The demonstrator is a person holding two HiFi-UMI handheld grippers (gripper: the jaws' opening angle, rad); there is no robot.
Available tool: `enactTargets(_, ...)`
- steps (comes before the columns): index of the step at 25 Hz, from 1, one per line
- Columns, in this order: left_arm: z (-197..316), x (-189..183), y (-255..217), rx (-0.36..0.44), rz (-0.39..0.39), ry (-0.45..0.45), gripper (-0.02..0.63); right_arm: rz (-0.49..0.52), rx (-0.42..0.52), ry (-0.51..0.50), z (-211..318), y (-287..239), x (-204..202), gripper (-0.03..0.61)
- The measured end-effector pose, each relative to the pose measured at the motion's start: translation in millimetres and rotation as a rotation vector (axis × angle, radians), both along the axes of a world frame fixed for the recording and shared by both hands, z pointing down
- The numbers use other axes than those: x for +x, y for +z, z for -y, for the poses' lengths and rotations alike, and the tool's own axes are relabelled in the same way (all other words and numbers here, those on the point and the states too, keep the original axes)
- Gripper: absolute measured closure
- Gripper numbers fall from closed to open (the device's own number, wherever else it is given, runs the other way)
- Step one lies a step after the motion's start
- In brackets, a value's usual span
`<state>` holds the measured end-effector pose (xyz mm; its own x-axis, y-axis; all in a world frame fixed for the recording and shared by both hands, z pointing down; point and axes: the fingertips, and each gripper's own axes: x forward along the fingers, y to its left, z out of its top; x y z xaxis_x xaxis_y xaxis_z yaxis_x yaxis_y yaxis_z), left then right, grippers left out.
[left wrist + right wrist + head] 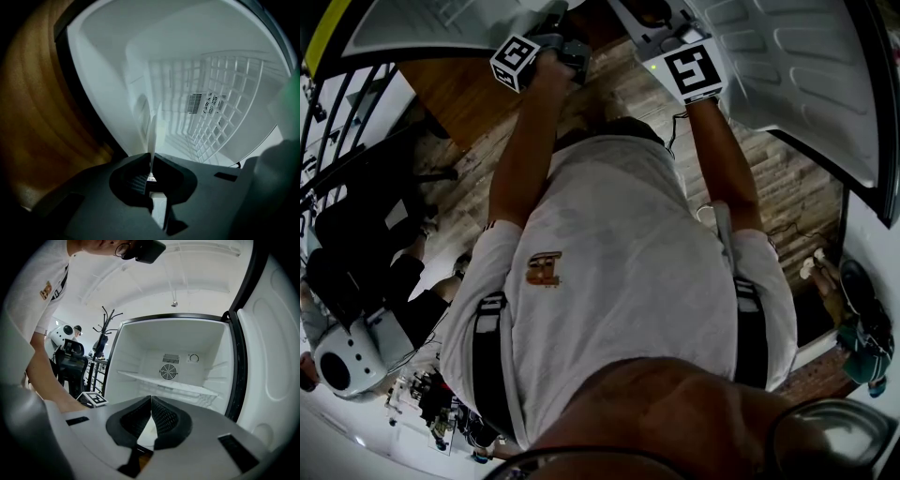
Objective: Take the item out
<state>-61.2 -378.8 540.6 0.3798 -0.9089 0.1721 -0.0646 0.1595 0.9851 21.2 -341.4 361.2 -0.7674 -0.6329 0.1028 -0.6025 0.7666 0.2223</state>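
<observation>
A white fridge compartment [140, 350] stands open in front of me, with a white shelf [164, 383] across it. My left gripper [151, 161] reaches inside near the left wall and is shut on a thin white item [153, 133], seen edge-on and rising upright from between the jaw tips. What kind of item it is I cannot tell. My right gripper [151, 401] hangs in front of the compartment, shut with nothing in it. In the head view both grippers [546, 47] [675, 42] are held out ahead; their tips are hidden.
A white wire rack [225, 103] and a fan vent [206, 104] fill the compartment's back. The open fridge door [272, 357] stands at the right, a wooden panel [42, 117] at the left. A chair [72, 364] and coat rack [105, 331] stand behind.
</observation>
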Motion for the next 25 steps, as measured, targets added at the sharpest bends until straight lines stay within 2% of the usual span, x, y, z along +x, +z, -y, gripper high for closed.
enactTargets(5, -4, 3, -12, 0.013, -0.02, 0.009, 0.584, 0.014, -0.024, 0.008, 0, 0, -3, 0.545)
enactTargets(18, -24, 11, -49, 0.032, -0.046, 0.039, 0.584, 0.043, 0.01, 0.0, -3, -10, -1, 0.545)
enactTargets(22, -31, 18, -67, 0.035, -0.043, 0.072, 0.584, 0.056, -0.025, 0.031, -4, -12, 4, 0.545)
enactTargets(25, -53, 20, -88, 0.05, -0.038, 0.086, 0.584, 0.075, 0.026, 0.015, -22, -25, 4, 0.545)
